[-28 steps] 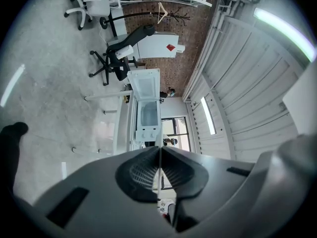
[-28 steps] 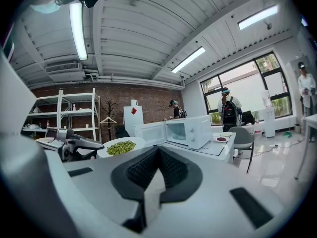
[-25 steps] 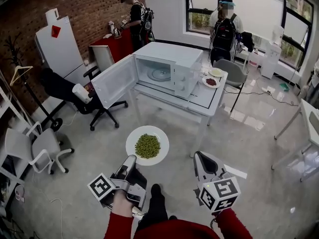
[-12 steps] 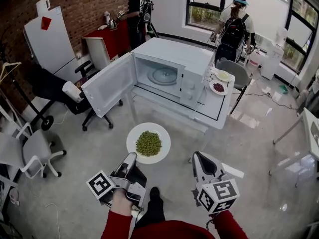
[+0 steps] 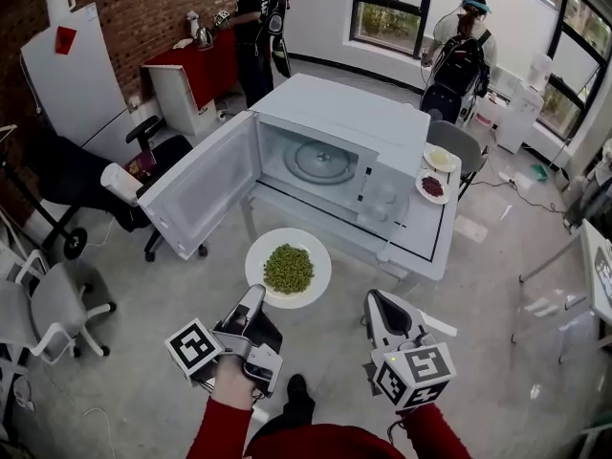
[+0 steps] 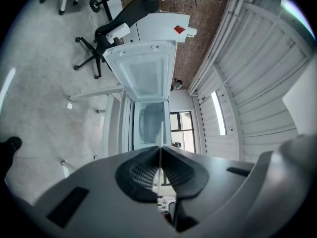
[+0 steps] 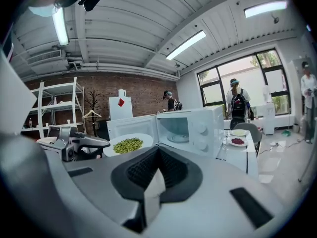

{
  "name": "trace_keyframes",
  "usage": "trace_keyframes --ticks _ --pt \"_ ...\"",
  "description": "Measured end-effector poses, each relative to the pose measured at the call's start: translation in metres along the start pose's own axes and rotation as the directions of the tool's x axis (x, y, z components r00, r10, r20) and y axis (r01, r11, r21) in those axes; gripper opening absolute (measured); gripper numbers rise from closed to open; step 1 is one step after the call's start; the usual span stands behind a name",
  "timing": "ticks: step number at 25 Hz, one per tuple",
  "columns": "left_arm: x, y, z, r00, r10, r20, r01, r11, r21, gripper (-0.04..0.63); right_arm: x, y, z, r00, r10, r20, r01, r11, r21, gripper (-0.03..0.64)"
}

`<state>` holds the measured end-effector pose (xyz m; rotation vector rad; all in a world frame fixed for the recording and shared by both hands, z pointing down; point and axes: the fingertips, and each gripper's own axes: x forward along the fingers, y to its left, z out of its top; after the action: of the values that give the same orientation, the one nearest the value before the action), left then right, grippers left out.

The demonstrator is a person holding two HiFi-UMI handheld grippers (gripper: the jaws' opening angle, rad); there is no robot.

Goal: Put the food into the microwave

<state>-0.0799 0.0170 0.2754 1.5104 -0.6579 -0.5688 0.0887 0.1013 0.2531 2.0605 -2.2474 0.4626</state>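
A white plate of green peas (image 5: 288,268) hangs in the air in front of the table, held by its near rim in my left gripper (image 5: 255,296), which is shut on it. In the left gripper view the plate (image 6: 159,133) shows edge-on as a thin white line between the pads. The white microwave (image 5: 335,146) stands on a white table (image 5: 421,251), its door (image 5: 206,185) swung wide to the left and its glass turntable (image 5: 320,161) bare. My right gripper (image 5: 376,300) is to the right of the plate, shut with nothing in it.
Two small plates of food (image 5: 436,172) sit on the table right of the microwave. Office chairs (image 5: 143,151) stand left of the door, another chair (image 5: 457,142) behind the table. Two people (image 5: 461,55) stand at the back by the windows and a red cabinet (image 5: 206,65).
Both grippers and the plate have moved forward toward the microwave, which now looms larger and nearer. The grip on the plate is unchanged.
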Motion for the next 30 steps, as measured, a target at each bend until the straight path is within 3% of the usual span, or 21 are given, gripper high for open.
trace_keyframes --ticks 12,24,30 --pt "0.075 0.014 0.027 0.999 -0.014 -0.034 0.013 1.000 -0.024 0.023 0.065 -0.018 -0.006 0.998 -0.030 -0.055 0.030 1.000 -0.003 0.014" --pt "0.157 0.028 0.045 0.999 -0.021 -0.025 0.021 1.000 0.011 0.023 0.138 -0.040 -0.001 0.995 -0.002 -0.103 -0.003 0.999 -0.048 0.014" --pt "0.200 0.042 0.053 0.999 -0.024 -0.038 0.023 1.000 -0.017 0.023 0.182 -0.052 -0.007 0.992 -0.002 -0.126 -0.008 0.997 -0.078 0.014"
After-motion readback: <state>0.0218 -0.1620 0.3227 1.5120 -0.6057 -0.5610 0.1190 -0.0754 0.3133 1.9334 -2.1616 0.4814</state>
